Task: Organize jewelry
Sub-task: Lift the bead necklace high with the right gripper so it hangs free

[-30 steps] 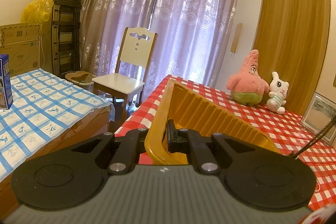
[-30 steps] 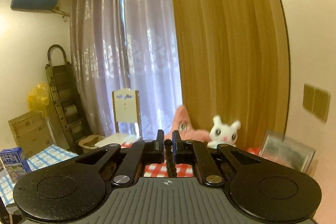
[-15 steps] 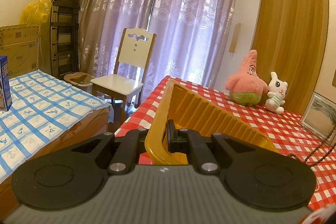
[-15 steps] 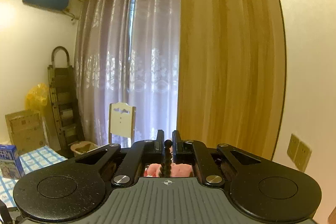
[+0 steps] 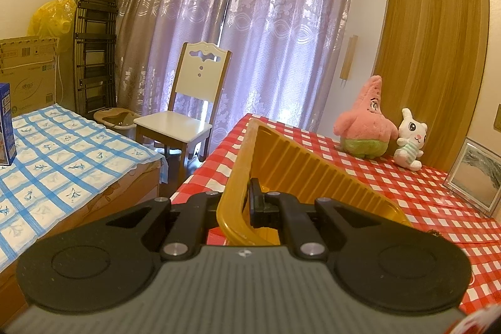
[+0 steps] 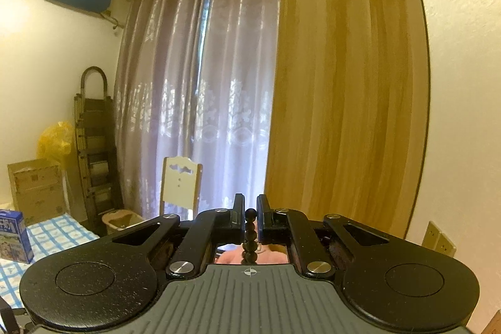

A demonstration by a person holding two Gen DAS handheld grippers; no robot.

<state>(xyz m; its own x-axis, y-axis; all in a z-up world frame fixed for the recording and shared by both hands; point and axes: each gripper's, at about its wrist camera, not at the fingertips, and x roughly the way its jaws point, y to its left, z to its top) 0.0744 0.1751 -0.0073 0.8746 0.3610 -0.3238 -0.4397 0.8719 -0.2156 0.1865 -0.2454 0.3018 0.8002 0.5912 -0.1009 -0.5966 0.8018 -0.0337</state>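
Risen since a second ago, the right gripper (image 6: 250, 216) now faces curtain (image 6: 200, 102) and wardrobe (image 6: 344, 83), pinching a dark bead string (image 6: 250, 235) that hangs below it. Left gripper (image 5: 241, 202) clamps the yellow tray's (image 5: 300, 171) near rim, tilted over the table (image 5: 422, 187), with bare cloth to its right.

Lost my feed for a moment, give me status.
Left gripper shut on yellow tray rim. Right gripper shut on dark bead string, lifted. Nothing blocking in view.
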